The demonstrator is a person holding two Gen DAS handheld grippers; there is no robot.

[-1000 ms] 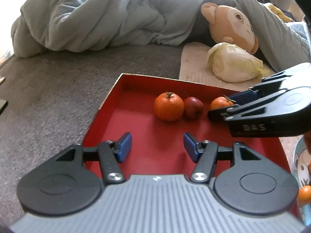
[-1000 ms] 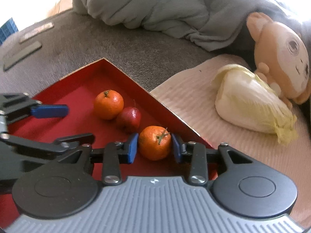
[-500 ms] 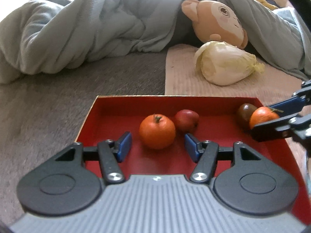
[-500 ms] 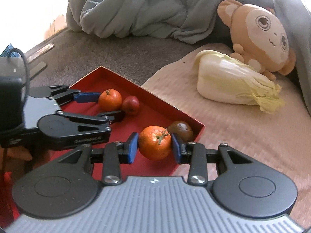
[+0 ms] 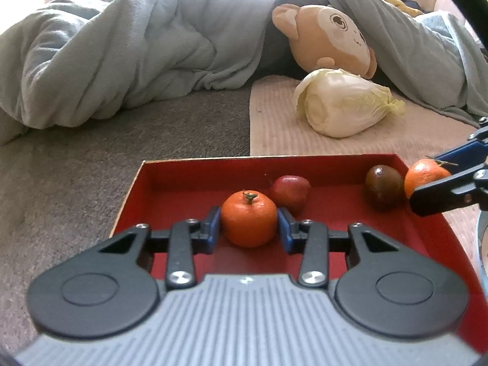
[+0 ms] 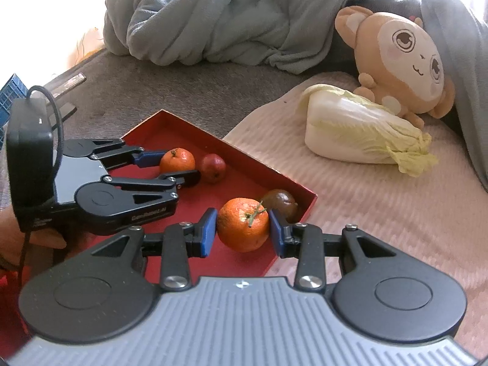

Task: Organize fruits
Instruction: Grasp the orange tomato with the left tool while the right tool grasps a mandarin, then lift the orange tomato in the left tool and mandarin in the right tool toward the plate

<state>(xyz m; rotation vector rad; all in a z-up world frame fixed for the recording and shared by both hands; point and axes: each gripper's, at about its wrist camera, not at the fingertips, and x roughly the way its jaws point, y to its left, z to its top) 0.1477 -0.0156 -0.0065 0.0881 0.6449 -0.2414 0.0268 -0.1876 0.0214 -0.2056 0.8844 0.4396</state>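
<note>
A red tray (image 5: 274, 159) (image 6: 241, 151) lies on the grey bedding. In it sit an orange (image 5: 248, 219) (image 6: 177, 160), a small red apple (image 5: 289, 193) (image 6: 213, 166) and a dark brown fruit (image 5: 382, 187) (image 6: 280, 202) in the far corner. My left gripper (image 5: 247, 225) (image 6: 174, 169) is low in the tray, its jaws closing, and both blue pads touch the orange's sides. My right gripper (image 6: 243, 231) (image 5: 427, 180) is shut on a stemmed tangerine (image 6: 242, 228) (image 5: 424, 177), held just above the tray beside the brown fruit.
A napa cabbage (image 5: 344, 106) (image 6: 360, 128) lies on a beige mat (image 5: 274, 128) beyond the tray, with a monkey plush (image 5: 329, 39) behind it. A rumpled grey-blue blanket (image 5: 122, 55) fills the back. A hand (image 6: 12, 231) holds the left gripper. A blue crate (image 6: 9, 97) stands far left.
My left gripper slid forward over the tray, and its jaws narrowed from wide apart to touching the orange. The right gripper carried its tangerine up and toward the tray's corner by the brown fruit.
</note>
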